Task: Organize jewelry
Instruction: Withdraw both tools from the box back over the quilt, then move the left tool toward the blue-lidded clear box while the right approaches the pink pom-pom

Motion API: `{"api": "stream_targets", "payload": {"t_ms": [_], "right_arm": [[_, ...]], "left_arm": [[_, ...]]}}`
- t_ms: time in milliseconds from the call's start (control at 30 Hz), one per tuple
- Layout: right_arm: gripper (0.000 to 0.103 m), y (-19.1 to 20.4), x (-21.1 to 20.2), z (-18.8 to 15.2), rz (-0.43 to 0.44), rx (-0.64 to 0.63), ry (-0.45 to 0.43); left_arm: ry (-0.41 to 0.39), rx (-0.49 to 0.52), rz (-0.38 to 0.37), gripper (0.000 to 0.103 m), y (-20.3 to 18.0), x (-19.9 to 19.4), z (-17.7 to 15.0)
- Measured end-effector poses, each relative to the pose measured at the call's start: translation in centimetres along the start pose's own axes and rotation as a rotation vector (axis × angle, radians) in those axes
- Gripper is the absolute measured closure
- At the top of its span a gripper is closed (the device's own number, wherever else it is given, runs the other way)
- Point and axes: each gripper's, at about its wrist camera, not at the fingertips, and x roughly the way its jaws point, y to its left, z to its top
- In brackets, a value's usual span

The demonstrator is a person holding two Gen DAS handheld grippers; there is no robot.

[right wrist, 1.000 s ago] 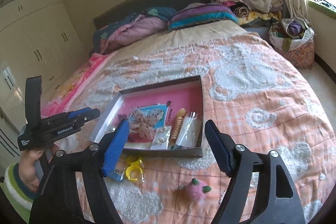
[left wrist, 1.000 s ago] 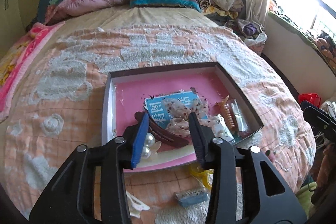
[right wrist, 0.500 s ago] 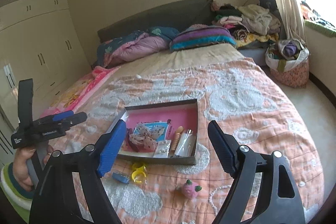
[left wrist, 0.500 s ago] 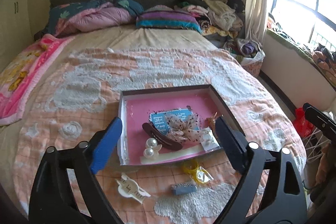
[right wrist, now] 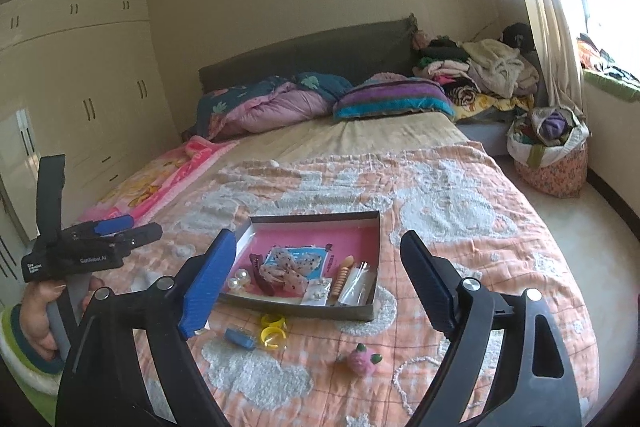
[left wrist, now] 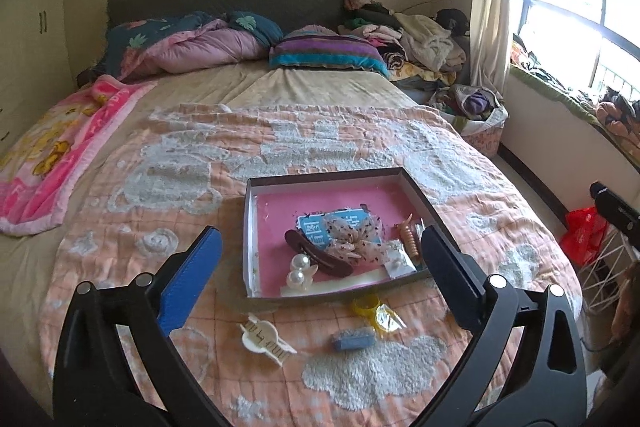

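Observation:
A shallow box (left wrist: 250, 227) with a pink floor lies on the peach bedspread. It holds a pearl clip (left wrist: 298, 273), a dark red hair clip (left wrist: 316, 255), a dotted bow (left wrist: 352, 237), an orange clip (left wrist: 410, 239) and small packets. My left gripper (left wrist: 320, 239) hovers above and short of the box, jaws still opening, nothing between them. My right gripper (right wrist: 316, 239) is likewise raised, jaws opening and empty. On the bedspread in front of the box lie a white claw clip (left wrist: 264, 337), a blue piece (left wrist: 354, 339), yellow rings (right wrist: 272, 331), a pink strawberry charm (right wrist: 362, 363) and a bead string (right wrist: 408, 371).
Quilts and a striped pillow (left wrist: 324, 53) sit at the headboard, and a pink blanket (left wrist: 60, 147) covers the left side. A full cloth basket (right wrist: 548, 155) stands on the floor right of the bed, with a red bag (left wrist: 582, 231) nearer. Wardrobes (right wrist: 80, 87) line the left wall.
Both grippers drew back and up from the box. The left jaws spread wide from around the pearl clip, which stays in the box. The right jaws widened slightly.

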Motion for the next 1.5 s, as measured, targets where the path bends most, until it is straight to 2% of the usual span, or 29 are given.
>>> {"api": "stream_targets", "payload": {"t_ms": [433,667,900,1500], "right_arm": [[0.017,0.8,-2.5,-0.7,0.019,-0.035,-0.012],[0.017,1.0,-3.2,-2.4,0.019,-0.045,0.012],[0.017,1.3,-2.2,-4.0,0.009,-0.072,0.047],[0.017,-0.7,2.0,-9.0,-0.033,-0.075,0.179]], "left_arm": [[0.023,0.023,0.006,0.010,-1.2,-1.3,-3.2],[0.035,0.047,0.004,0.010,-2.4,-1.5,-5.1],[0.053,0.058,0.001,0.010,-2.8,-1.1,-6.1],[0.184,0.068,-0.003,0.010,-3.0,3.4,-10.5]]}}
